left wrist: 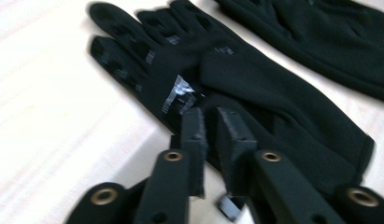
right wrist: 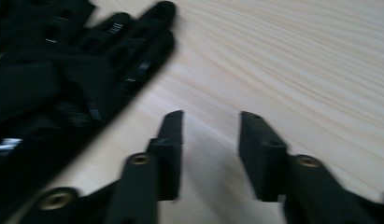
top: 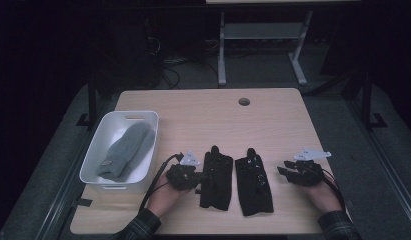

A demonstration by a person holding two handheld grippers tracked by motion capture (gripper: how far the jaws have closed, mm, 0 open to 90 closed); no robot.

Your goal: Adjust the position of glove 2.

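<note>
Two black gloves lie side by side, fingers pointing away, near the front of the wooden table [top: 203, 115]: the left glove [top: 216, 177] and the right glove [top: 253, 182]. My left gripper [top: 200, 176] rests at the left glove's near edge. In the left gripper view the jaws of the left gripper [left wrist: 210, 121] stand a narrow slit apart just over this glove [left wrist: 255, 79], with nothing pinched; the other glove [left wrist: 330, 37] lies beyond. My right gripper [top: 283, 167] sits right of the right glove. Its jaws [right wrist: 210, 121] are open over bare wood, the glove [right wrist: 63, 79] to their left.
A white bin [top: 105, 135] at the table's left holds a grey mitten [top: 127, 150]. A round cable hole [top: 244, 101] sits near the far edge. Beyond the table stand a white frame and cables on a dark floor.
</note>
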